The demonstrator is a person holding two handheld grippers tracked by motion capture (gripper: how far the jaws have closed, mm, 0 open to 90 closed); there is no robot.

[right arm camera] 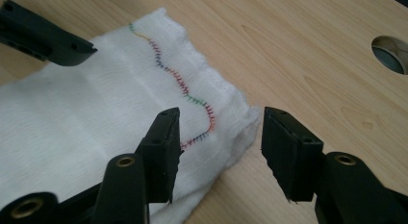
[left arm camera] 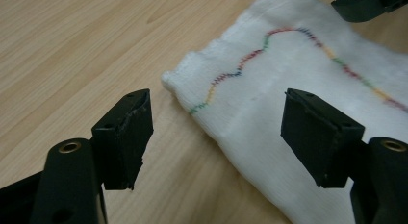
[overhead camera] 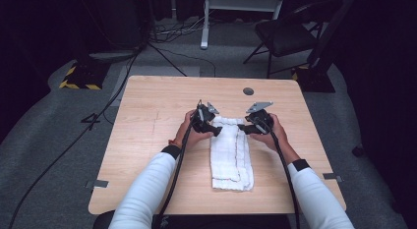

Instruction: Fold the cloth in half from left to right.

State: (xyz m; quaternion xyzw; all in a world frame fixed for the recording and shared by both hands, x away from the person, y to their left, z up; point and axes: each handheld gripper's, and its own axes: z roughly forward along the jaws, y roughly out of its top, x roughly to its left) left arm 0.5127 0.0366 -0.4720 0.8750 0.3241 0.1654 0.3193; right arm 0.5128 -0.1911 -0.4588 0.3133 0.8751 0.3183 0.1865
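Observation:
A white folded towel [overhead camera: 230, 155] with a wavy multicoloured stitched line lies lengthwise on the wooden table [overhead camera: 147, 140]. My left gripper [overhead camera: 215, 130] is at the towel's far left corner, jaws open. In the left gripper view the towel corner [left arm camera: 269, 89] lies on the table between the spread jaws of that gripper [left arm camera: 216, 132], untouched by the pads. My right gripper [overhead camera: 242, 127] is at the far right corner, also open. In the right gripper view that corner [right arm camera: 226, 123] sits in the gap of the gripper [right arm camera: 221, 152], with neither pad pressing on it.
A round cable hole [overhead camera: 248, 91] is in the table near its far edge, also in the right gripper view as a hole [right arm camera: 390, 53]. A folding chair [overhead camera: 287, 35] and floor cables [overhead camera: 98, 116] lie beyond the table. Bare wood surrounds the towel.

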